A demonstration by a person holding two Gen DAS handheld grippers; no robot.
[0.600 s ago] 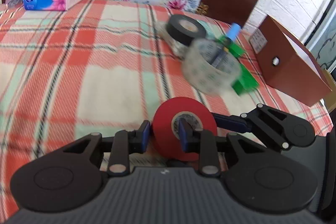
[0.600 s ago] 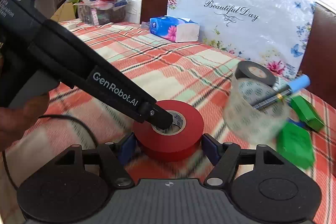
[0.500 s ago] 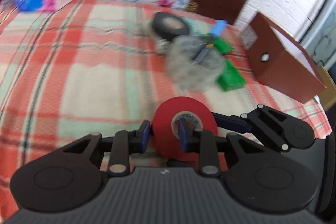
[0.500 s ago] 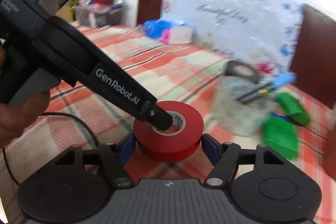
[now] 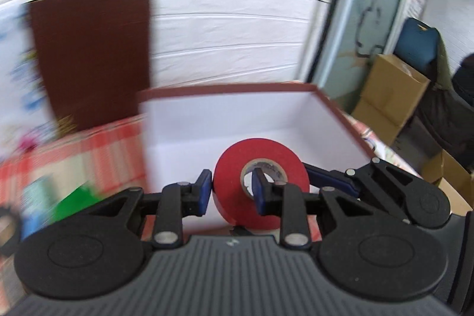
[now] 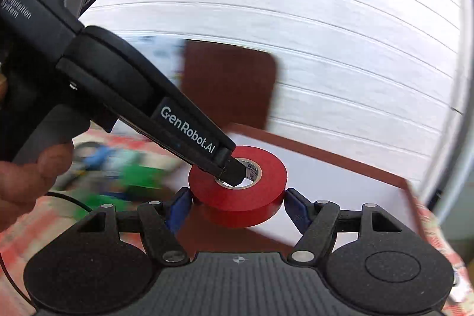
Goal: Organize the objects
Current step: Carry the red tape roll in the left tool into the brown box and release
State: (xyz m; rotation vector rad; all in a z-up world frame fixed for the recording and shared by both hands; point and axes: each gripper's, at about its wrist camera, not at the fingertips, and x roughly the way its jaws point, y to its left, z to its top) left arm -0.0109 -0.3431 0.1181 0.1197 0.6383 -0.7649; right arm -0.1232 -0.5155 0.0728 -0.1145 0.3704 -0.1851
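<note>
A red tape roll (image 5: 260,182) is held in both grippers. My left gripper (image 5: 232,193) is shut on its wall, one pad outside and one inside the core. My right gripper (image 6: 235,199) is shut across the roll's outer sides (image 6: 240,191). The roll hangs over the open brown box (image 5: 237,120) with a white inside, also in the right wrist view (image 6: 340,176). The left gripper's body (image 6: 133,85) crosses the right wrist view from the upper left.
Blurred green items (image 5: 77,197) and other stationery lie on the plaid tablecloth (image 5: 97,144) left of the box. A brown chair back (image 5: 91,55) stands behind the table. Cardboard boxes (image 5: 391,96) stand at the far right.
Both grippers have carried the red tape roll up and to the right, from above the tablecloth to over the open brown box. The other stationery has slid to the left edge.
</note>
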